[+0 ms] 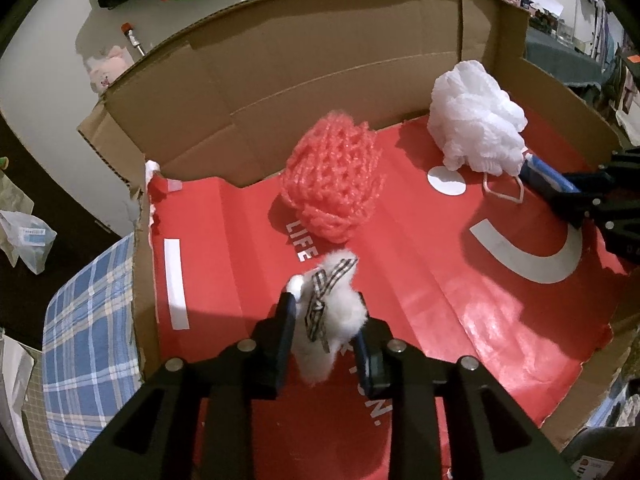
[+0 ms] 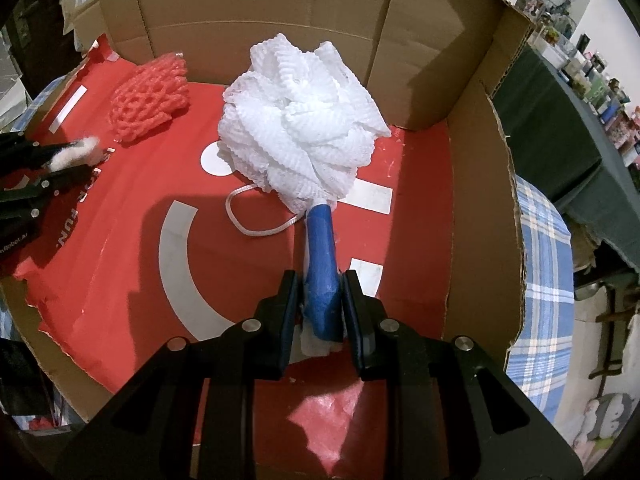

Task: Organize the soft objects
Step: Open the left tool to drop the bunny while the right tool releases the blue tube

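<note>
Inside the cardboard box (image 1: 280, 64), whose floor is covered by a red printed sheet (image 1: 460, 280), both grippers are busy with soft things. The left gripper (image 1: 326, 320) has its jaws clenched on a small white fluffy toy (image 1: 340, 320) with a checked ribbon (image 1: 320, 300) around it; the toy is held above the red sheet, on the near side of the box, and it looks lifted rather than resting. The right gripper (image 2: 318, 304) has its jaws grasping the blue handle (image 2: 320, 264) of a white mesh bath sponge (image 2: 300, 120), and the puff end lies further inside the box, close to the far wall, with its white cord loop (image 2: 256, 220) lying on the sheet beside it. I think the handle is taken because it is the only firm part, so the puff does not collapse or slip out. A pink net sponge (image 1: 332, 184) sits free on the sheet in the box, to the left of the white sponge and between the fluffy toy and the far wall. It seems the box is the collecting place, and the fluffy toy will probably be set down near the pink one. Outside the box, a blue checked cloth (image 1: 88, 320) is seen along its left side.
</note>
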A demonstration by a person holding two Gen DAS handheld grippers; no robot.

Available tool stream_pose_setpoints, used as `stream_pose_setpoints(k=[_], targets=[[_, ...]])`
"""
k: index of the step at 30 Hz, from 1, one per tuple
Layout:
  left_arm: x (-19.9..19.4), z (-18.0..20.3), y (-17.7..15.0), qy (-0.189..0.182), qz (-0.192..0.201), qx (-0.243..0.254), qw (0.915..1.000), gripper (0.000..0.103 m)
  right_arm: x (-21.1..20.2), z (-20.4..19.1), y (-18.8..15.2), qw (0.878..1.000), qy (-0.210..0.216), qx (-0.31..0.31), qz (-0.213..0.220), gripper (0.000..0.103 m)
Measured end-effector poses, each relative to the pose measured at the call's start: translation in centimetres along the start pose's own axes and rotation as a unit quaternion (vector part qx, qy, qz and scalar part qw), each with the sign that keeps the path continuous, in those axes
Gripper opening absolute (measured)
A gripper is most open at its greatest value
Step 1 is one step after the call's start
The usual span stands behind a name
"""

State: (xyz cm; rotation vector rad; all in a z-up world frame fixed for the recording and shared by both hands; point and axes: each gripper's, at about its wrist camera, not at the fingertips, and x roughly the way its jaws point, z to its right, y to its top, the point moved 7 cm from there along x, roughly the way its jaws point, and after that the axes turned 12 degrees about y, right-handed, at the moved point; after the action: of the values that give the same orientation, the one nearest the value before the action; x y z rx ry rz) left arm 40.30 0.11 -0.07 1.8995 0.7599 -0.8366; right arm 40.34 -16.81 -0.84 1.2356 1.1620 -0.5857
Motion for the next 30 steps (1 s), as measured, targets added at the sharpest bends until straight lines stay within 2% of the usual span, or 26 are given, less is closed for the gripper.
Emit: stream_pose_setpoints(k=[14, 23, 30], targets=[[-1.2, 0.1, 0.1, -0.018, 0.019, -0.006, 0.9996, 0.06, -0.6, -0.2, -0.1, 1.0, 0.014, -0.004, 0.002, 0.022], [-4.5, -0.4, 0.4, -0.036, 0.062, -0.031, 0.997, 0.076, -2.1, -0.3, -0.6, 1.0, 0.029, 0.002, 0.01, 0.027], [-8.8, -0.5, 0.1, -0.043, 0.109, -0.048, 0.992, 0.09, -5.1, -0.9, -1.0, 0.999, 0.029, -0.001, 0.033, 0.027]])
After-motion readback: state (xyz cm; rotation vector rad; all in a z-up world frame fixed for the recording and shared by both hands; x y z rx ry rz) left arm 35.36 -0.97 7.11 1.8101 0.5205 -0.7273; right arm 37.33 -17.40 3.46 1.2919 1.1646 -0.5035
